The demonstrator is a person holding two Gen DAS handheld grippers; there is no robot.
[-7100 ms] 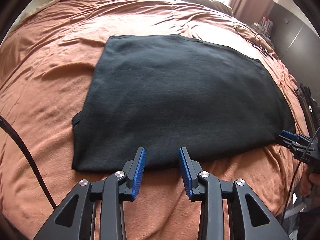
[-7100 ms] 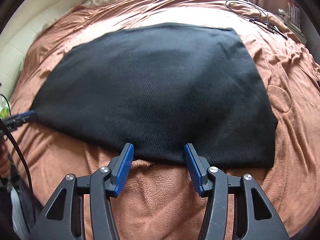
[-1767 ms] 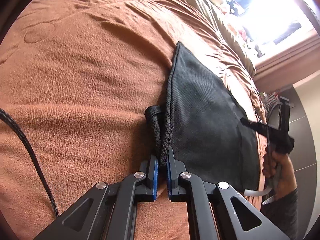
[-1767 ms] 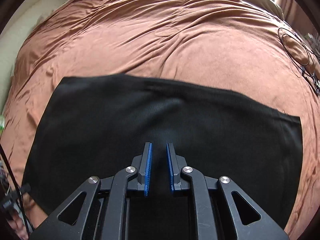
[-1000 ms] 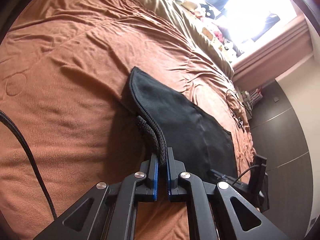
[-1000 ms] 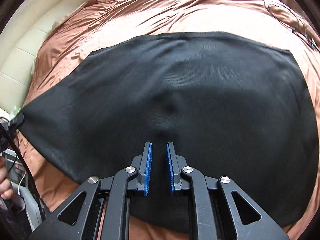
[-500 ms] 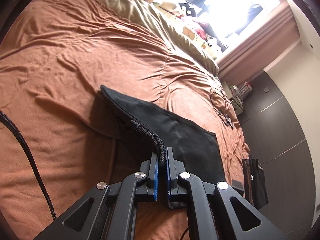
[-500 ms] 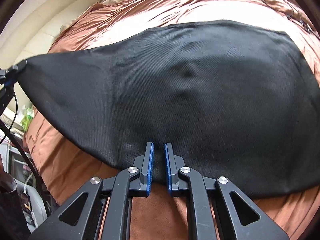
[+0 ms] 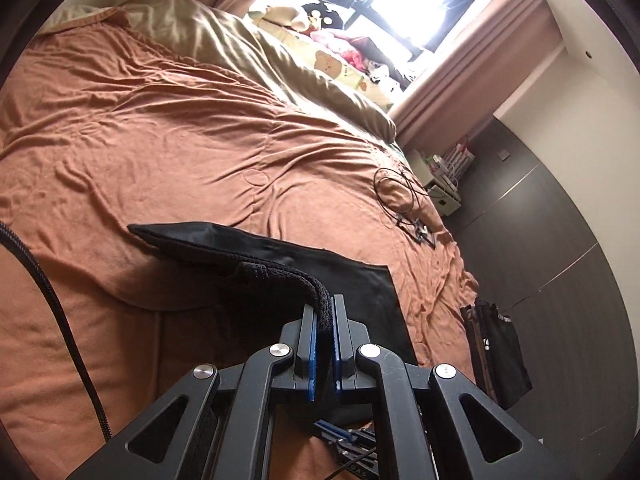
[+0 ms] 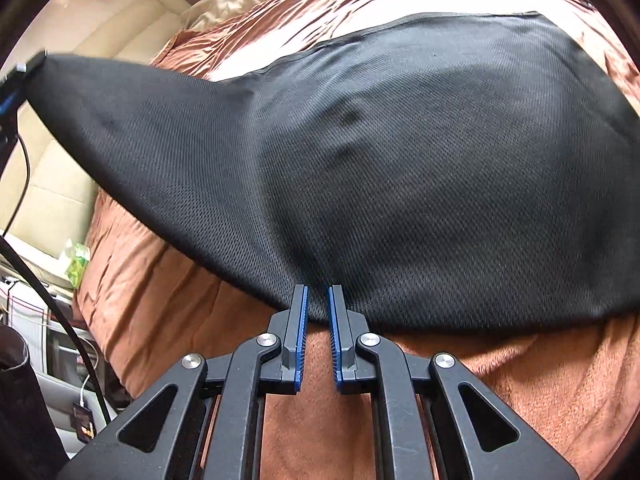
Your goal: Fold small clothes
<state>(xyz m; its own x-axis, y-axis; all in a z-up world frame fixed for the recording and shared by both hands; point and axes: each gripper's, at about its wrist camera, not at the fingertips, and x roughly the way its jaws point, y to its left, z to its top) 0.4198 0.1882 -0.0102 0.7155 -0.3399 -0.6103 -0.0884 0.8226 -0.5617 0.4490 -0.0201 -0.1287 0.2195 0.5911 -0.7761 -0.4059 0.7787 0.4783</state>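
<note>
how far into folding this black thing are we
Early in the fold. Done: both grippers have gripped the near edge of the black garment. In hand: the left gripper holds a corner raised off the brown bedspread, the right gripper pinches the hem, and the far edge lies on the bed. Left: carry the edge over, lay it down, release.

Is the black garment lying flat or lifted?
Partly lifted: the left gripper holds one corner of the black garment off the brown blanket; its far edge lies flat.
</note>
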